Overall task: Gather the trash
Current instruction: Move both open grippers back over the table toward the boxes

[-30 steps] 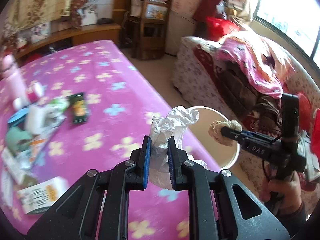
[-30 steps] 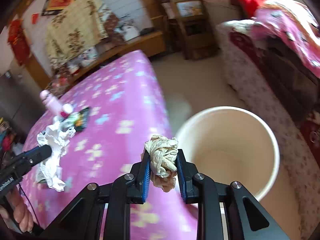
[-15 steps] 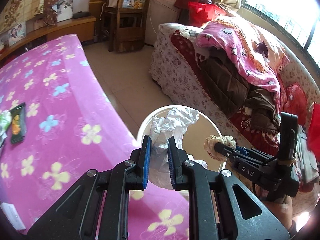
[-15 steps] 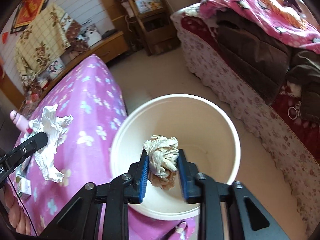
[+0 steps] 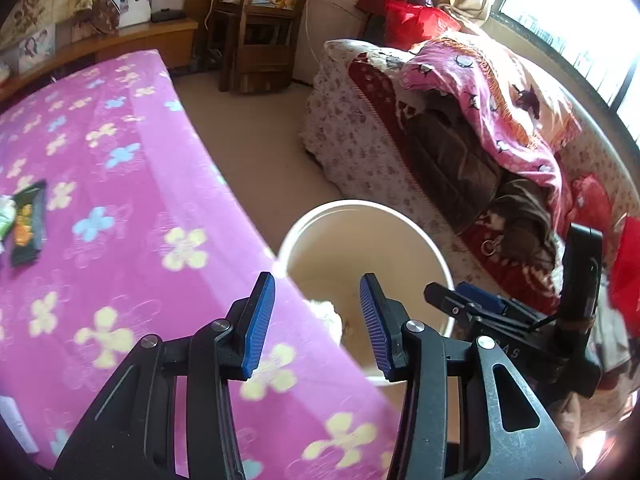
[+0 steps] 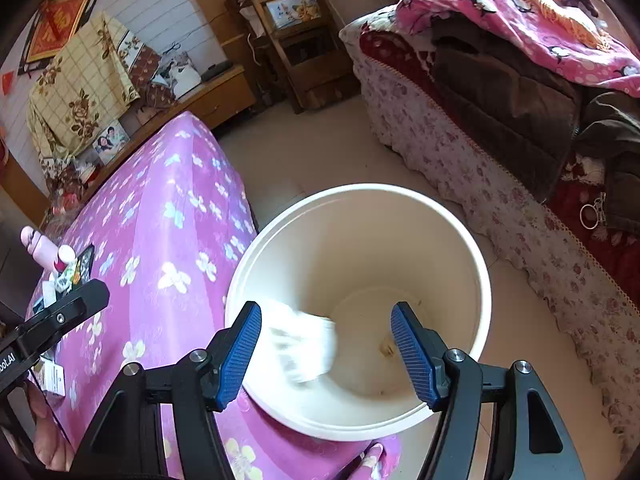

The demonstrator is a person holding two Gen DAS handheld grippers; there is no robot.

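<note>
A cream round bin (image 6: pixel 478 264) stands on the floor beside the pink flowered table (image 6: pixel 168 220); it also shows in the left wrist view (image 5: pixel 400 220). My right gripper (image 6: pixel 326 344) is open and empty above the bin's mouth. A blurred white crumpled paper (image 6: pixel 304 340) is inside the bin, in mid-fall. A small brownish scrap (image 6: pixel 386 348) lies on the bin's bottom. My left gripper (image 5: pixel 318 320) is open and empty over the table edge and bin rim; a white wad (image 5: pixel 328 314) shows between its fingers inside the bin.
A dark snack wrapper (image 5: pixel 28 224) and several other bits of litter lie at the table's left side (image 6: pixel 60 276). A sofa with pink blankets (image 5: pixel 480 92) stands right of the bin. A wooden shelf (image 5: pixel 260 20) is at the back.
Both grippers have opened over the bin. The white paper has left my left gripper and the beige wad has left my right gripper; both dropped into the bin.
</note>
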